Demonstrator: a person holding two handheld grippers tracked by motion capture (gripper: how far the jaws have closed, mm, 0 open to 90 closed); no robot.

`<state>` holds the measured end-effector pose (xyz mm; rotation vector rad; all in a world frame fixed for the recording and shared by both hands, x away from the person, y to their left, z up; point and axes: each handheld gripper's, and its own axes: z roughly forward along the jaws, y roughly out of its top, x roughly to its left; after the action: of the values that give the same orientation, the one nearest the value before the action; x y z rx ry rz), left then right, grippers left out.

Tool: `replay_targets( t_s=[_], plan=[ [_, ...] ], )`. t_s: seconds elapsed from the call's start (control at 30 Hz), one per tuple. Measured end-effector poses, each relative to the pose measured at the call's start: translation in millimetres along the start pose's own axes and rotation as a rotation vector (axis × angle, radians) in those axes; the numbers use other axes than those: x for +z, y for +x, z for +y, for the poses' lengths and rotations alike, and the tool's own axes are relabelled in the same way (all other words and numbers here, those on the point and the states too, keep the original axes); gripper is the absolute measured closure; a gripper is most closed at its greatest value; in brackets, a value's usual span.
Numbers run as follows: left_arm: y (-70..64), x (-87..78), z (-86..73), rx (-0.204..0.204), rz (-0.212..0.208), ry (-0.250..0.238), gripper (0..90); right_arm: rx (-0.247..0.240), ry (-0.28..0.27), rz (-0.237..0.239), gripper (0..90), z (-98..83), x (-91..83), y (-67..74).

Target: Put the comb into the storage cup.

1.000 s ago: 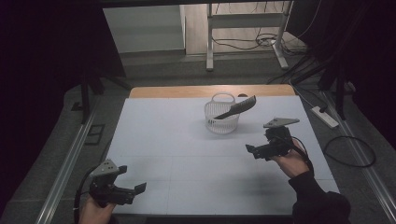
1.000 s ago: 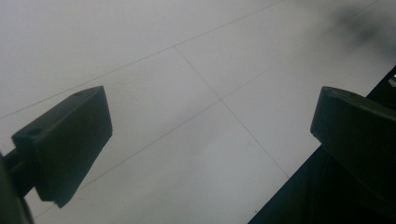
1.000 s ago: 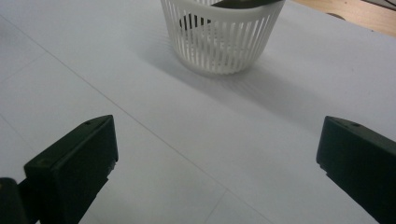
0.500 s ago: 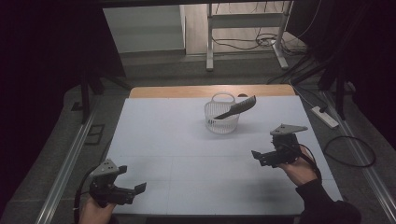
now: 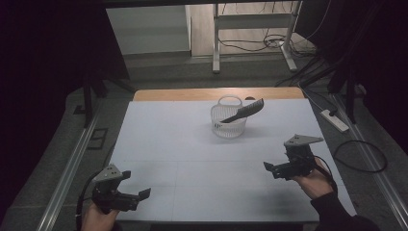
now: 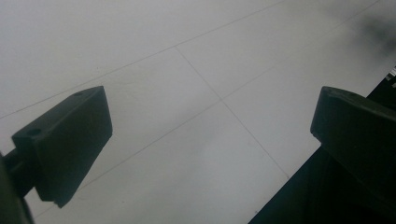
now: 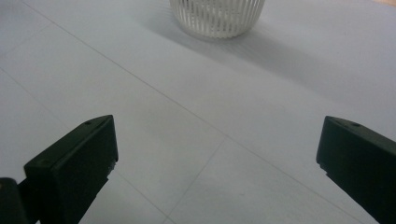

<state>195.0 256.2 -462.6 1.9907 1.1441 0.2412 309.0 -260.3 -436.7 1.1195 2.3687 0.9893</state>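
Observation:
A white slatted basket (image 5: 228, 120) stands at the back middle of the white table (image 5: 192, 144), and a black comb (image 5: 243, 111) leans out over its right rim. My right gripper (image 5: 270, 168) is held low at the front right, well short of the basket, open with nothing between its jaws. In the right gripper view the basket's base (image 7: 216, 17) shows far ahead at the top. My left gripper (image 5: 142, 194) rests at the front left corner near the table's edge, open and empty. Its own view looks down on bare table surface (image 6: 187, 93).
A wooden strip (image 5: 216, 93) runs along the table's far edge. Metal rails (image 5: 67, 168) flank both sides. A power strip (image 5: 335, 120) and cables (image 5: 361, 156) lie on the floor to the right. A metal stand (image 5: 250, 33) is beyond the table.
My right gripper has drawn back toward the front right of the table, away from the basket. The left gripper has stayed in place.

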Motion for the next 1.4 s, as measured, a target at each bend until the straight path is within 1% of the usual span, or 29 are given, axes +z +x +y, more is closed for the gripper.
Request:
replay_targets(
  t_s=[0.3, 0.63, 1.1, 1.4],
  plan=[
    [0.4, -0.3, -0.2, -0.003, -0.001, -0.003, 0.0, 0.000, 0.002, -0.001, 0.0, -9.3, -8.1, 0.6],
    [0.7, -0.5, -0.2, -0.006, -0.001, -0.003, 0.0, 0.021, 0.004, -0.006, 0.0, -22.4, -19.0, -0.7],
    [1.6, -1.6, -0.6, -0.017, 0.001, -0.012, 0.0, 0.048, -0.013, -0.029, 0.0, -37.8, -37.0, -3.9],
    [1.5, -3.1, -1.2, -0.019, 0.016, -0.024, 0.0, 0.074, -0.025, -0.050, 0.0, -49.2, -51.1, -6.0]
  ],
)
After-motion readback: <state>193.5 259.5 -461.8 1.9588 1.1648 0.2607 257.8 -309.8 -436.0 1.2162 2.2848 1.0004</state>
